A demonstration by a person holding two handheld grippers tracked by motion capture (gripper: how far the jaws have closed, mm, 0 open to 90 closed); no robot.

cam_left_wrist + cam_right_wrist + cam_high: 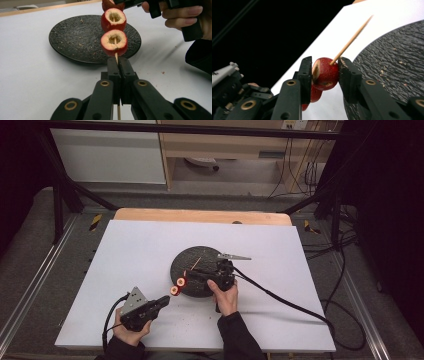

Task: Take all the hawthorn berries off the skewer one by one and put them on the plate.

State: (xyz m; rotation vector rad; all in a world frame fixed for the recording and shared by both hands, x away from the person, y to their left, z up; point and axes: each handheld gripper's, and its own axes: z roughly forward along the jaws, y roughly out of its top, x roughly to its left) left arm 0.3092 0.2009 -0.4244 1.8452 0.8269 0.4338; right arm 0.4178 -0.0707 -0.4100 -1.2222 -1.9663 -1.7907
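Left gripper (117,61) was clamped on the skewer (116,57) below two cored red fruit pieces (114,42). Right gripper (325,72) grasped the uppermost fruit piece (325,73) on that skewer. Both were held at the near-left edge of the black plate (200,265), above the white tabletop (135,250).

- Open white surface (140,250) left of and beyond the dark plate (187,259): free passage there.
- Near edge taken up by both forearms and trailing cables.
- Between left gripper (162,302) and right gripper (192,276): blocked by skewer (116,58) with red fruit pieces (114,42), spanning the plate's near-left rim.
- Right side crossed by black cable (285,301); bare beyond it.
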